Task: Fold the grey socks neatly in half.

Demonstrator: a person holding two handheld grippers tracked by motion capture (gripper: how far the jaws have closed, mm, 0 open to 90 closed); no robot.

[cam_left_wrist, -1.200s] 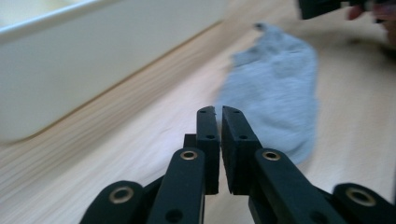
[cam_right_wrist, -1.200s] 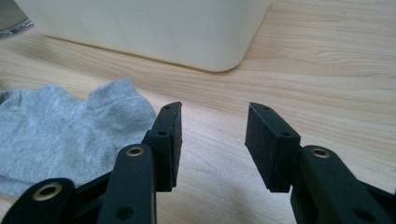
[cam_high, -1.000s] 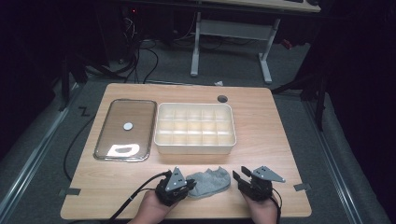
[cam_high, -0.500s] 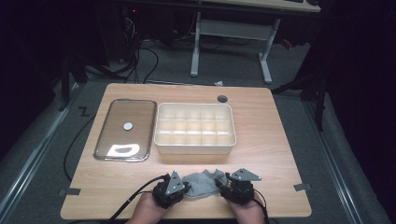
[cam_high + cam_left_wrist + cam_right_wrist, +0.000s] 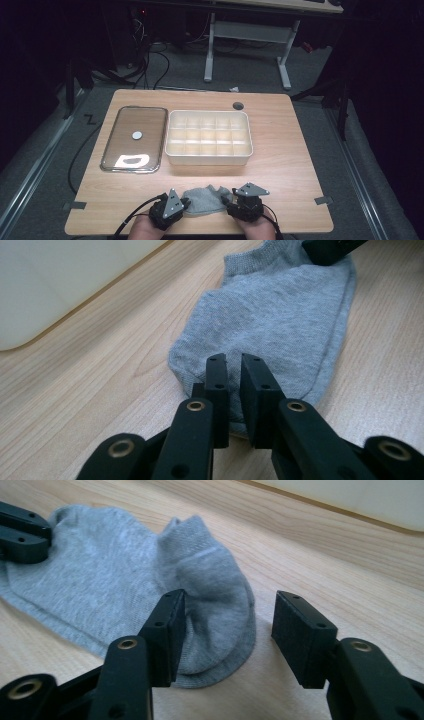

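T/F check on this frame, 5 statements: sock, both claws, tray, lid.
1. The left claw is pinched on one end of the grey sock. True.
2. The right claw is clamped shut on the sock. False: its jaws stand apart, with the sock's other end lying between them.
3. The sock lies inside the divided tray. False: it lies on the table, at the near edge, in front of the tray.
4. The clear lid lies flat to the left of the tray in the high view. True.
5. The tray's compartments hold socks. False: they look empty.
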